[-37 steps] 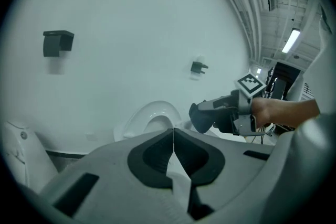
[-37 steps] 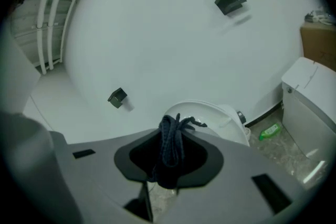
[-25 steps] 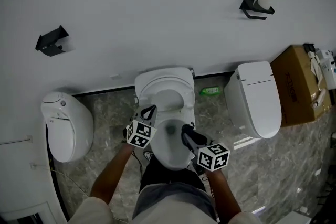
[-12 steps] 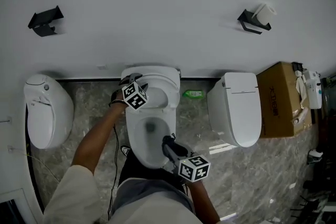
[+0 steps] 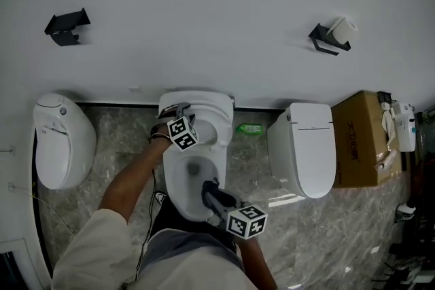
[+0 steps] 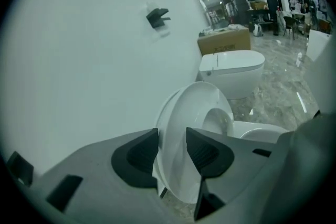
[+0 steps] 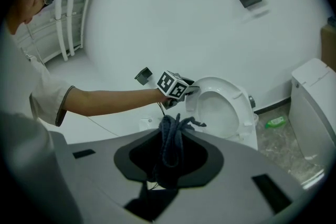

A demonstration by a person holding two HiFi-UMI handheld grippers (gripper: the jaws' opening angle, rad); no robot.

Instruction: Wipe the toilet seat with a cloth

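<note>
The white toilet has its seat [image 5: 204, 112] tipped up against the wall, above the open bowl [image 5: 192, 170]. My left gripper [image 5: 181, 109] is at the left rim of that raised seat [image 6: 197, 113]. The left gripper [image 6: 172, 147] has just been opening its jaws, and the rim stands between them. I cannot make out whether the pads touch it. My right gripper [image 5: 208, 188] hovers over the bowl's front edge, shut on a dark blue cloth [image 7: 169, 136] that bunches up out of the jaws. From the right gripper view, the left gripper [image 7: 188, 91] shows beside the seat [image 7: 223, 107].
A closed toilet [image 5: 302, 149] stands to the right with a cardboard box [image 5: 363, 139] beyond it. Another white fixture [image 5: 61, 146] is on the left. A green bottle [image 5: 250, 128] lies on the marble floor by the wall. A paper holder [image 5: 332, 34] hangs above.
My left gripper has gone from beside the bowl's left side back to the rim of the raised seat. The right gripper with the cloth has drawn back toward the bowl's front.
</note>
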